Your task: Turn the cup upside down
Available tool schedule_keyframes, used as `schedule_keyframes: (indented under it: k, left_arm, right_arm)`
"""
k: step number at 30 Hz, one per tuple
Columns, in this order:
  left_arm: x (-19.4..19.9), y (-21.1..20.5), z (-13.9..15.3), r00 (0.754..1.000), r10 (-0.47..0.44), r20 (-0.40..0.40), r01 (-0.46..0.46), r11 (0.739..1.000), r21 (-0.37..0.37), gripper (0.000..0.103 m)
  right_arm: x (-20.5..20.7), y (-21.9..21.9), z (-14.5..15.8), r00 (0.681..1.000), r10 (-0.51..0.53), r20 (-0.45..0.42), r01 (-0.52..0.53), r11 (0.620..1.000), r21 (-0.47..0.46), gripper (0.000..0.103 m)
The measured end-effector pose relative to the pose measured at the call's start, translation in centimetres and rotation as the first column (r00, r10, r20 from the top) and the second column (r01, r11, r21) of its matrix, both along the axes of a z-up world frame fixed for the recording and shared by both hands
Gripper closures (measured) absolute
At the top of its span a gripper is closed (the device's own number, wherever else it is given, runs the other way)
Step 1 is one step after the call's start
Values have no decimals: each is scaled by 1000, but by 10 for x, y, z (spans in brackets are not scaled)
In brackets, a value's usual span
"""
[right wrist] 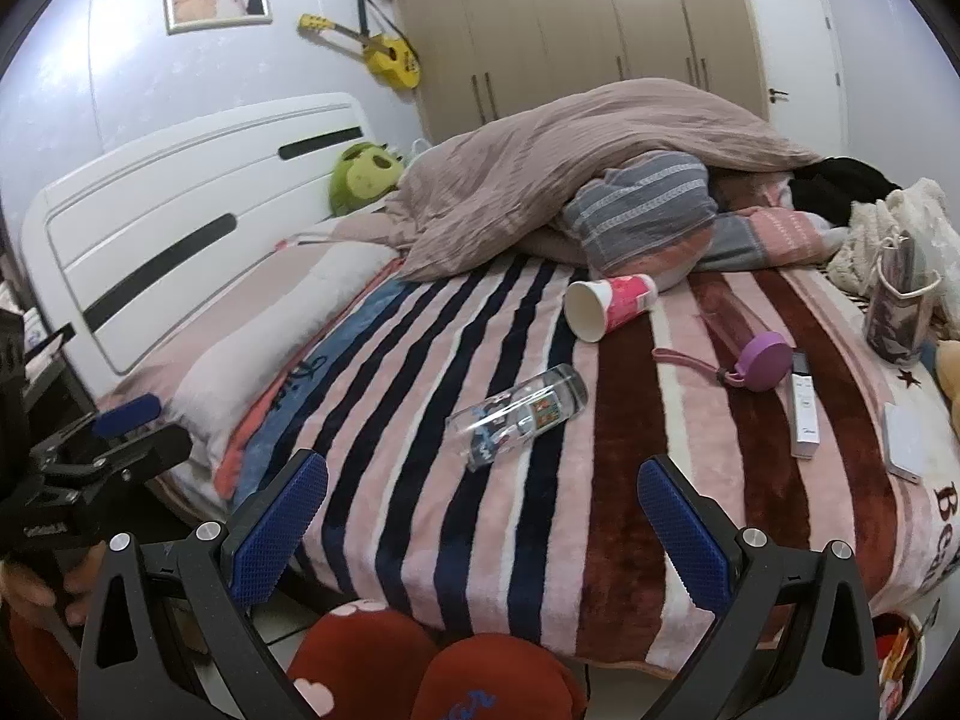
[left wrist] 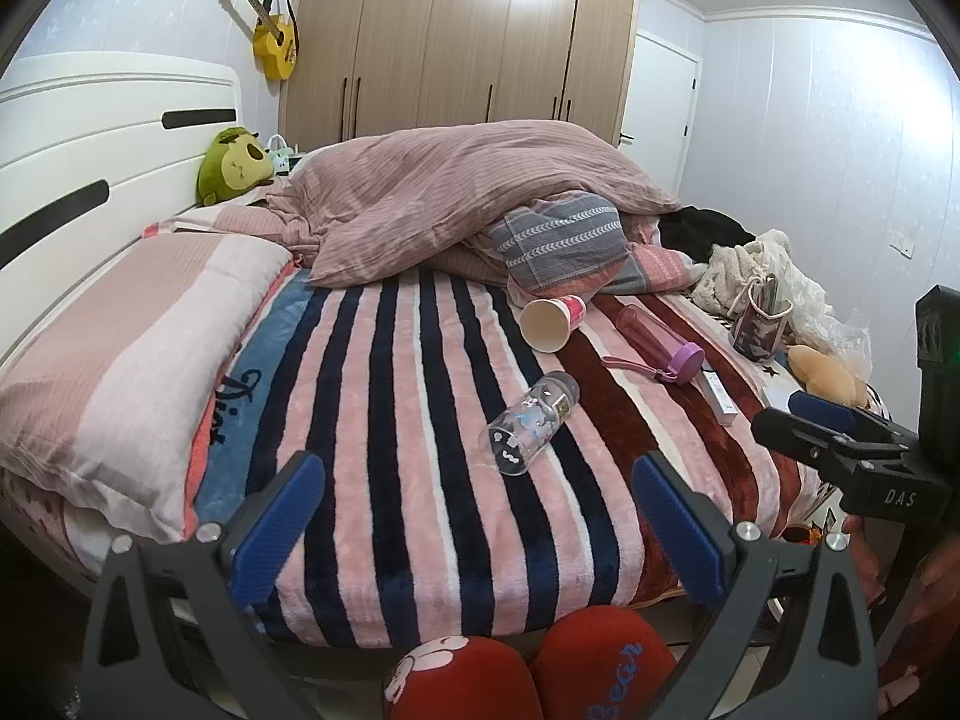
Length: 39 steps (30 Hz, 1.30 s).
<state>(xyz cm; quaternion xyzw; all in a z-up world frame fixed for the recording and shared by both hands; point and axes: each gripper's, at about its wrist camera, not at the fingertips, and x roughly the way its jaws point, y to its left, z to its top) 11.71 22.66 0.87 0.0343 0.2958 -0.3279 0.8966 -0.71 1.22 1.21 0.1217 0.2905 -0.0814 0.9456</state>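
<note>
we look from two wrist cameras, each low at the near edge of the bed, facing across the striped blanket (left wrist: 420, 420) toward the wardrobe (left wrist: 468, 42); the left wrist view sits further left and meets the headboard (left wrist: 90, 150) more squarely; the right wrist view sits further right and sees the headboard (right wrist: 180, 210) at a slant; each frames its own blue-padded fingers at the bottom, the left gripper (left wrist: 480, 522) and the right gripper (right wrist: 483, 522); both share the paper cup (left wrist: 552, 323) (right wrist: 606, 306), the clear bottle (left wrist: 531, 423) (right wrist: 519, 417) and the yellow guitar (left wrist: 273, 30) (right wrist: 384, 57); each also catches the other gripper at its edge.
</note>
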Motion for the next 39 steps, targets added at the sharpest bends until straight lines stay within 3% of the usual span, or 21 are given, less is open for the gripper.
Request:
schedule_keyframes:
  k: [27,33,39]
  left_arm:
    - [6,0,-4,1000,-11,-7,11,1000,8,1]
    - [26,-23,-22,999,-20,-27,21,999,37,1]
    - [59,-70,-44,990,-117,-77,123,989,80,1]
  right_arm:
    - [0,2,-3,999,34,-7,-34,999,12,0]
    - [11,-9,-12,1000,29,-9,-28,999,31,0]
    - [34,-41,-39,999,18,-32,-15,997,81,0]
